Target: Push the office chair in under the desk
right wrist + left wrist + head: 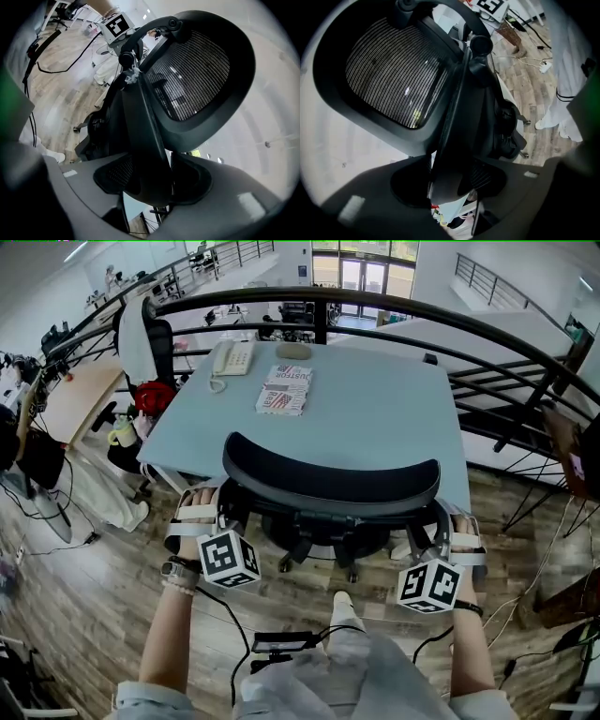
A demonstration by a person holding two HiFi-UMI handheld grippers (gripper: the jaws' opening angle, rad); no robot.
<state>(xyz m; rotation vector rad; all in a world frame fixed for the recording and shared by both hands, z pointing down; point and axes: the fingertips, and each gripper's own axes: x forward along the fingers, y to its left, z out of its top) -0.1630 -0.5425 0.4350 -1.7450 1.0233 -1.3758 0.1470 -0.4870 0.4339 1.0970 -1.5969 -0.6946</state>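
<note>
The person's forearms come in from behind, and a pale shoe (345,607) stands on the wooden floor (84,615) between them. The left claw (208,510) is spread wide and clamped on the left edge of the office chair (330,486) back. In the left gripper view the dark frame bar fills the gap of the left claw (447,183), with the mesh back rising above it. The right claw (457,532) is likewise wide and closed on the back's right edge. The right gripper view shows that frame held between the pads of the right claw (150,180). Between the two claws and lower down, the chair's base and castors (319,554) sit partly under the surface (375,418), whose near edge lies just beyond the back's top rim. Further beyond the claws, on the surface, lie a striped booklet (284,390), then a white telephone (232,359) and a grey oval thing (293,351). Out to the left of the left claw, a red bag (155,397) and a second chair (141,338) draped in white cloth crowd the surface's left side. Farthest off, a black railing (487,334) curves round the surface's far and right sides.
</note>
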